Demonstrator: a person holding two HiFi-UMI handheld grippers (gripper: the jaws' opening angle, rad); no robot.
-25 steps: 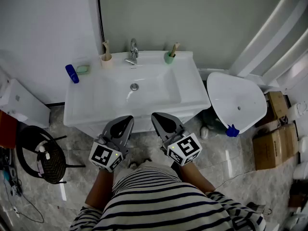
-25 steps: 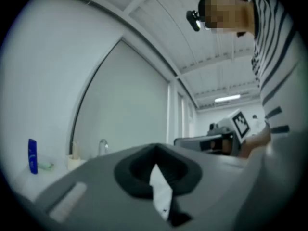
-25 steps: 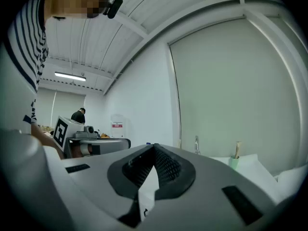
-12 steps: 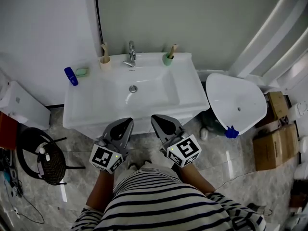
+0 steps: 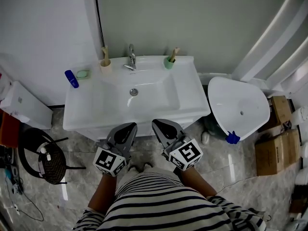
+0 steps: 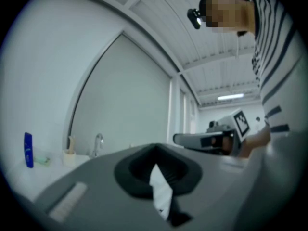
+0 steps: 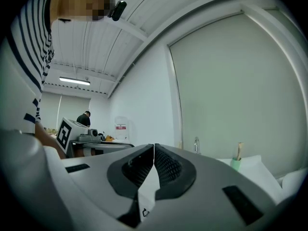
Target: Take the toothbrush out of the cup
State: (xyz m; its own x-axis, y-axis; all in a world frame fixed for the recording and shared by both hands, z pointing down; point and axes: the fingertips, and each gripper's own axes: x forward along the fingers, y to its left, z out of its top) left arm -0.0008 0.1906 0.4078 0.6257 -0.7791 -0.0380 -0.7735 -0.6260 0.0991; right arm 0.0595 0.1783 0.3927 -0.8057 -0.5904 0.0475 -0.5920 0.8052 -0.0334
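Two cups stand at the back of the white basin [image 5: 96, 107]. A beige cup [image 5: 105, 65] left of the faucet [image 5: 131, 57] holds a toothbrush [image 5: 104, 52]. A green cup [image 5: 169, 62] on the right holds another toothbrush [image 5: 174, 54]. My left gripper [image 5: 129, 127] and right gripper [image 5: 159, 125] hover side by side before the basin's front edge, both shut and empty, far from the cups. The left gripper view shows the beige cup [image 6: 69, 157] beyond its closed jaws [image 6: 155, 149]. In the right gripper view the green cup [image 7: 235, 163] is past the shut gripper [image 7: 154, 146].
A blue bottle [image 5: 71, 79] and a green soap dish [image 5: 83, 74] sit on the basin's left rim. A white toilet [image 5: 238, 107] stands to the right, with cardboard boxes [image 5: 274, 148] beyond it. A black stool [image 5: 41, 160] is on the floor at left.
The left gripper has edged slightly right and toward the basin. The right gripper has stayed put. Both stay shut.
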